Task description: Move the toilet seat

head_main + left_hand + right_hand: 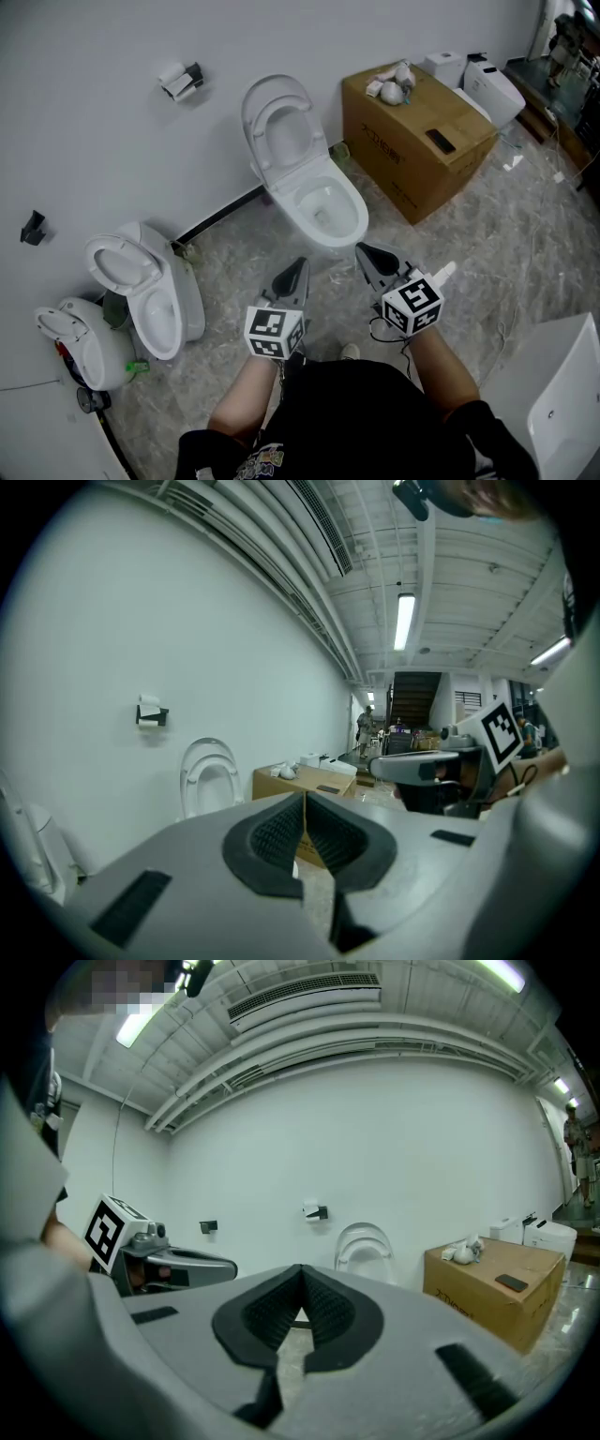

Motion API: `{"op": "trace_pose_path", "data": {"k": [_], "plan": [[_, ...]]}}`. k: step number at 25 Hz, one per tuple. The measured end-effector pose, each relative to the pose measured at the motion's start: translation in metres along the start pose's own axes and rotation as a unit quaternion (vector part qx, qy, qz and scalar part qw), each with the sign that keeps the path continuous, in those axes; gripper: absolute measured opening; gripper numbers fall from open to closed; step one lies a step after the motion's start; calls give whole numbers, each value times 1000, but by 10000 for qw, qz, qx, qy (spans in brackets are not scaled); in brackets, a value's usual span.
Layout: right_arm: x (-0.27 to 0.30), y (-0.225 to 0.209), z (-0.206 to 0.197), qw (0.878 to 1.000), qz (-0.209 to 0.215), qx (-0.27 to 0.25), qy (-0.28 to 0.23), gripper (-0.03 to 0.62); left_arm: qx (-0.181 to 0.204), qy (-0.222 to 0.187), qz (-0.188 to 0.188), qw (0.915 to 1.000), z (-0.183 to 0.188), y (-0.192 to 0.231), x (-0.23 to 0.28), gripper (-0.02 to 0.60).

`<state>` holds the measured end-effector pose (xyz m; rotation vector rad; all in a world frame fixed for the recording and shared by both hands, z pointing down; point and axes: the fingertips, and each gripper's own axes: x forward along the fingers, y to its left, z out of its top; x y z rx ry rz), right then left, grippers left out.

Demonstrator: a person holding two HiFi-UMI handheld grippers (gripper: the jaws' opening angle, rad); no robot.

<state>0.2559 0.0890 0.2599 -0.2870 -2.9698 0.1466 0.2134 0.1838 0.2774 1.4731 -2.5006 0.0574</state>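
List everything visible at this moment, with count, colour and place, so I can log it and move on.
centre toilet: one, white, against the wall, ahead of both grippers
toilet seat: one, white, raised with its lid
second toilet: one, white, left, by the wall
rounded fixture: one, white, far left on the floor
cardboard box: one, brown, right of the centre toilet
small objects: a few, white, on the box
flat item: one, black, on the box
further toilets: two, white, behind the box
paper holder: one, black with white roll, on the wall
bracket: one, black, wall at left
left gripper: grey, shut, empty
right gripper: grey, shut, empty
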Motion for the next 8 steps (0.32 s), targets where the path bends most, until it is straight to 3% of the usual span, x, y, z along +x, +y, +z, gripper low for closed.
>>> {"op": "trace_pose_path", "data": {"k": [8], "plan": [[-3,-1,0,10000,25,3,26,5,52,3,-12,10000,3,-4,0,11]]}}
